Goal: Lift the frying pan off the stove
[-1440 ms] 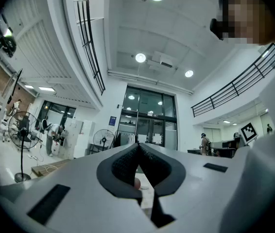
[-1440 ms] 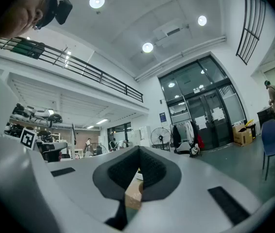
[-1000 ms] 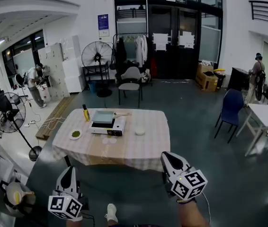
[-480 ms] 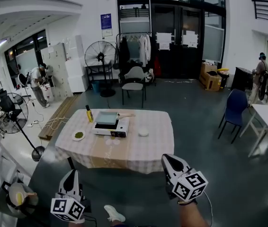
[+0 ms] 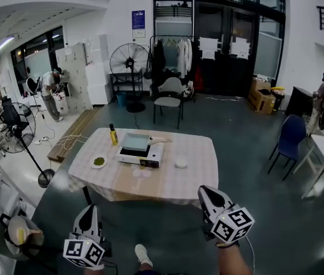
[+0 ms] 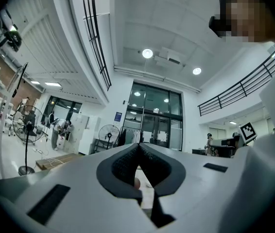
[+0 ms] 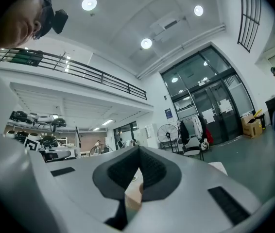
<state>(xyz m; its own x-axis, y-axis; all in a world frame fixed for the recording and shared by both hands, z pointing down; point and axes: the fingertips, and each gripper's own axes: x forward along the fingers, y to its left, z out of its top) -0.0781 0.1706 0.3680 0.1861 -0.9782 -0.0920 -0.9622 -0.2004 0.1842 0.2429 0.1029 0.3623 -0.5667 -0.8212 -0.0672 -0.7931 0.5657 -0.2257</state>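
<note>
A square grey frying pan (image 5: 135, 141) with a pale handle sits on a white portable stove (image 5: 141, 154), on a table with a checked cloth (image 5: 190, 176) in the middle of the head view. Both grippers hang well short of the table, over the dark floor. My left gripper (image 5: 88, 214) is low at the left, its jaws (image 6: 138, 148) pressed together with nothing between them. My right gripper (image 5: 207, 192) is low at the right, and its jaws (image 7: 138, 152) also meet at the tips, holding nothing.
On the table stand a yellow bottle (image 5: 113, 135), a small plate of green food (image 5: 99, 162) and a white bowl (image 5: 180, 163). A grey chair (image 5: 168, 101) stands behind the table, a blue chair (image 5: 291, 142) to the right, a standing fan (image 5: 14, 136) at left. People stand far off.
The view has drifted toward the table, which now sits lower and slightly right in the head view. Both grippers stay low and shut, shifted a little to the right.
</note>
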